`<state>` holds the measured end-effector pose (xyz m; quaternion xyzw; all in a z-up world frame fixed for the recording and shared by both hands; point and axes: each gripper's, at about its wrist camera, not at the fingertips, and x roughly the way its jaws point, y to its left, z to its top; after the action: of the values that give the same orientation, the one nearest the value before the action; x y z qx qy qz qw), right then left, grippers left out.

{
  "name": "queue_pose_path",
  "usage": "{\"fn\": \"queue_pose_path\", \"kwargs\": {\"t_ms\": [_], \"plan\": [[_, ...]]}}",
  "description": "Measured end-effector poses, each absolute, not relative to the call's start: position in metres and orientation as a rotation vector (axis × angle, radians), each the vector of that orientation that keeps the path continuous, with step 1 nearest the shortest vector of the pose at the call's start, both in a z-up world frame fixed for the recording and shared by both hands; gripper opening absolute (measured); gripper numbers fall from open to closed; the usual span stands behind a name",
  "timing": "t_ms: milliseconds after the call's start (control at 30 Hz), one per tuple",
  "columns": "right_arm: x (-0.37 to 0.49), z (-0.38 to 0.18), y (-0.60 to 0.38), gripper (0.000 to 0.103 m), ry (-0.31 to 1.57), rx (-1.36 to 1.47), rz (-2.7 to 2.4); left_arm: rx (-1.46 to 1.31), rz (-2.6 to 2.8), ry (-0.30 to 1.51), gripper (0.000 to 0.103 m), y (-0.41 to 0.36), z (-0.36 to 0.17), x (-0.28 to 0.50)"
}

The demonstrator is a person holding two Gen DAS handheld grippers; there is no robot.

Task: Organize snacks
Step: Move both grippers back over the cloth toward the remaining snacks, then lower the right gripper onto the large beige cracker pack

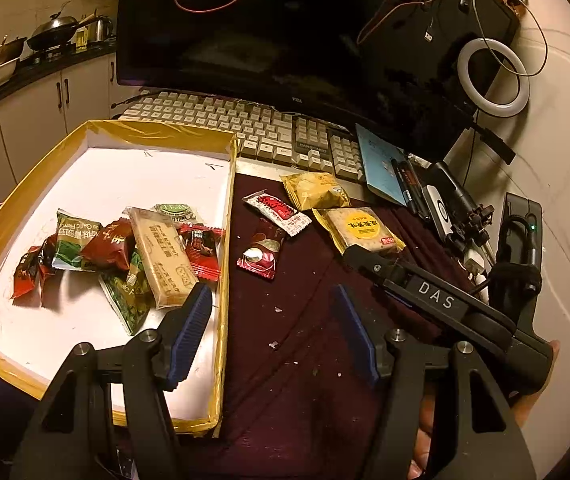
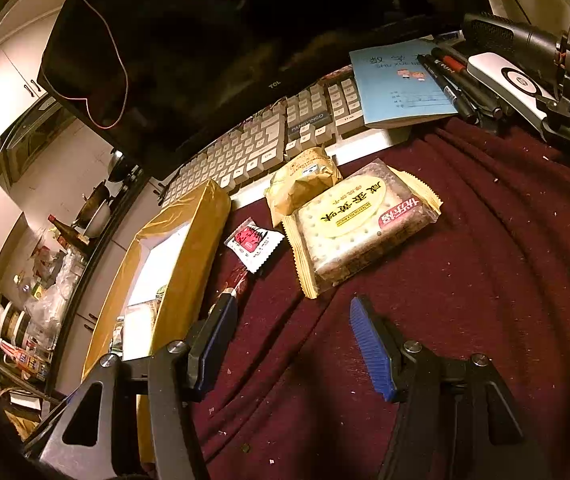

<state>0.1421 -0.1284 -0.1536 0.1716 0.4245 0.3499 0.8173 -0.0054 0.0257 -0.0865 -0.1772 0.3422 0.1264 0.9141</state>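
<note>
We read "TCL" on the dark monitor (image 2: 245,40), "PANGYINCO" on the keyboard (image 2: 269,140), "DAS" on the body of our right gripper seen from the left wrist, "Garlic Flavor" upside down on a green packet (image 1: 75,246) in the tray, and "SHU XUE BEN" on the blue notebook (image 2: 401,84). A maroon cloth (image 2: 465,280) speckled with crumbs covers the desk, and a kitchen counter with woks runs behind. Our left gripper (image 1: 273,324) hangs wide open and empty, its left finger over the yellow-taped tray (image 1: 229,208), where a beige cracker bar (image 1: 163,256) lies just ahead among red and green packets. Our right gripper (image 2: 293,344) is also spread wide, holding nothing; a square cracker pack (image 2: 365,228) with a yellow oval label lies just ahead between its fingers, a yellow pastry pack (image 2: 305,180) beyond it, a small red-and-white sachet (image 2: 255,244) ahead to the left
</note>
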Motion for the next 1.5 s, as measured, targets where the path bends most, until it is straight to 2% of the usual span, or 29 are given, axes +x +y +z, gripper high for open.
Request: {"fn": "queue_pose_path", "kwargs": {"t_ms": [467,833,1033,1300,1400,1500], "plan": [[0.149,-0.141,-0.136,0.062,0.903,0.367,0.733,-0.490,0.237,0.672,0.063,0.058,-0.088,-0.012],[0.210,-0.150,-0.119,0.063,1.080,0.360,0.445,-0.469,0.256,0.663,0.063,0.053,-0.084,-0.015],[0.219,-0.148,-0.098,0.078,1.084,0.311,0.339,-0.464,0.258,0.661,0.063,0.054,-0.086,-0.018],[0.227,-0.152,-0.062,0.089,1.053,0.084,0.266,-0.467,0.253,0.658,0.063,0.057,-0.085,-0.021],[0.223,-0.153,-0.057,0.087,1.041,0.029,0.274,-0.468,0.250,0.657,0.063,0.058,-0.084,-0.022],[0.217,-0.151,-0.062,0.079,1.035,0.018,0.305,-0.466,0.251,0.655,0.063,0.058,-0.083,-0.023]]}}
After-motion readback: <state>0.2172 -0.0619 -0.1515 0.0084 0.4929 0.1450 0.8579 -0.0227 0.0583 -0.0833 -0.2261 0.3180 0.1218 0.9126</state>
